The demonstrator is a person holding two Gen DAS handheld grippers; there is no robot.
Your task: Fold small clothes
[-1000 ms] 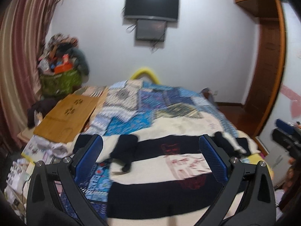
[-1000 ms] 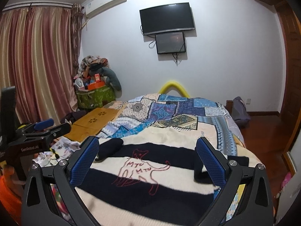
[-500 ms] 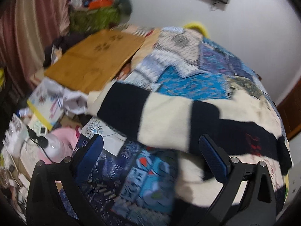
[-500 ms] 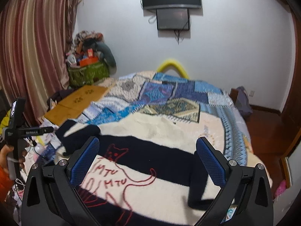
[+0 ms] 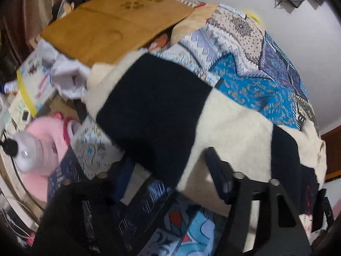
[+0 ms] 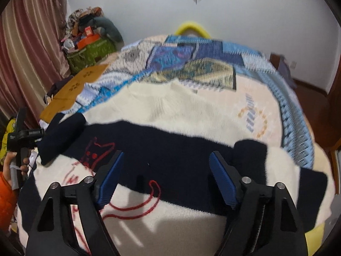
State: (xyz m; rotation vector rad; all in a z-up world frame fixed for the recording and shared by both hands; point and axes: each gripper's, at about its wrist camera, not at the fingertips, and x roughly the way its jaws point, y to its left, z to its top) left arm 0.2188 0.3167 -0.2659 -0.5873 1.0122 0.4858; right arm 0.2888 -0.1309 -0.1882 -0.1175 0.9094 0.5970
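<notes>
A cream and navy striped sweater with a red cat outline lies spread on the patchwork bed. Its left sleeve stretches toward the bed's left edge in the left wrist view. My left gripper is open, with the sleeve's lower edge between its fingers; the picture is blurred. My right gripper is open and empty, low over the sweater's navy chest stripe. The folded right sleeve lies just right of it.
A patchwork quilt covers the bed. A wooden board lies at the bed's left edge. Pink items, papers and clutter fill the floor at left. A green basket of things stands by the curtain.
My left gripper swung left and down from the sweater's body to the left sleeve. My right gripper dropped closer to the chest stripe. Both stay open.
</notes>
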